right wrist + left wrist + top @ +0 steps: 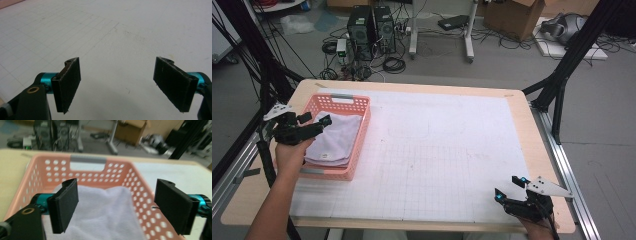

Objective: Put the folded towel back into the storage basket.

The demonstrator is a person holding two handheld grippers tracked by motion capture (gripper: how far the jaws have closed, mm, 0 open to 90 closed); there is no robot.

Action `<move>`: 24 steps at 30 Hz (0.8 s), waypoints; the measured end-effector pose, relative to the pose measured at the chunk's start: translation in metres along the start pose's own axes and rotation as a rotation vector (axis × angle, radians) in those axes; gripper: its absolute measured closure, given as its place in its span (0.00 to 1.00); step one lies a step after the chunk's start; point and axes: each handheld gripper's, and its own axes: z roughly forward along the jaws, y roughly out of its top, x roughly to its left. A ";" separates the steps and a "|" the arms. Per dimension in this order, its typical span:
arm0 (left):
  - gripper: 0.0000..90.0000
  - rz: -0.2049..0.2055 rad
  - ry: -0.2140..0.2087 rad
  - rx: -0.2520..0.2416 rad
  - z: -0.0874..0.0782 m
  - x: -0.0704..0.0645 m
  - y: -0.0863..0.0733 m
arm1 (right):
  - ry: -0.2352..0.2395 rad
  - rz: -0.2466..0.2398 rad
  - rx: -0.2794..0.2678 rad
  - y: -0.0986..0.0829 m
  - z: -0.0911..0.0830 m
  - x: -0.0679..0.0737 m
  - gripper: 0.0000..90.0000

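Note:
A pink perforated basket [360, 131] stands on the left part of the table and holds a folded pale lilac towel [335, 138]. My left gripper [314, 120] hovers over the basket's left side, open, nothing between its jaws. In the left gripper view the towel [105, 212] lies just beyond the open gripper [119, 207], inside the basket [140, 185]. My right gripper [510, 187] rests near the table's front right corner, open and empty. In the right gripper view its jaws [120, 85] frame bare white mat [115, 37].
A white gridded mat [432, 155] covers most of the wooden table [542, 150]. Beyond the far edge stand computer towers [372, 27], cables, a cardboard box [514, 17] and black frame legs [562, 80].

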 end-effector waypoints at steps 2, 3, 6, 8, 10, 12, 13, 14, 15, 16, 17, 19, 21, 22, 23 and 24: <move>0.22 0.024 -0.034 -0.048 -0.009 -0.008 -0.002 | -0.003 -0.009 -0.002 0.000 0.000 0.001 0.23; 0.22 0.039 -0.045 -0.069 -0.012 -0.013 -0.003 | -0.004 -0.009 -0.006 0.000 0.001 0.002 0.23; 0.24 0.066 -0.092 -0.109 -0.018 -0.027 -0.003 | -0.007 -0.013 -0.006 0.001 0.002 0.002 0.23; 0.24 0.081 -0.120 -0.115 -0.018 -0.039 -0.002 | -0.009 -0.013 -0.007 0.001 0.003 0.002 0.23; 0.25 0.103 -0.158 -0.112 -0.018 -0.052 -0.002 | -0.006 -0.014 -0.004 0.001 0.005 0.002 0.23; 0.26 0.128 -0.194 -0.108 -0.017 -0.064 -0.005 | -0.004 -0.013 -0.004 0.002 0.005 0.003 0.23; 0.26 0.136 -0.208 -0.113 -0.017 -0.071 -0.006 | -0.004 -0.013 -0.004 0.002 0.005 0.003 0.23; 0.26 0.153 -0.248 -0.121 -0.016 -0.084 -0.010 | -0.002 -0.014 -0.007 0.002 0.006 0.002 0.23; 0.26 0.153 -0.248 -0.121 -0.016 -0.084 -0.010 | -0.002 -0.014 -0.007 0.002 0.006 0.002 0.23; 0.26 0.162 -0.266 -0.122 -0.014 -0.090 -0.013 | -0.002 -0.014 -0.008 0.002 0.006 0.002 0.23; 0.25 0.172 -0.284 -0.120 -0.013 -0.097 -0.015 | -0.005 -0.011 -0.009 0.002 0.006 0.001 0.23; 0.25 0.192 -0.308 -0.114 -0.011 -0.109 -0.018 | -0.003 -0.012 -0.012 0.001 0.007 0.000 0.23; 0.25 0.202 -0.327 -0.121 -0.009 -0.119 -0.022 | -0.003 -0.010 -0.012 0.001 0.006 0.000 0.23; 0.25 0.202 -0.338 -0.123 -0.008 -0.124 -0.024 | -0.003 -0.012 -0.012 0.001 0.006 0.000 0.23; 0.25 0.204 -0.347 -0.122 -0.008 -0.128 -0.026 | -0.004 -0.012 -0.015 0.001 0.006 -0.001 0.23; 0.25 0.208 -0.354 -0.122 -0.007 -0.133 -0.028 | -0.005 -0.008 -0.015 0.000 0.004 -0.002 0.23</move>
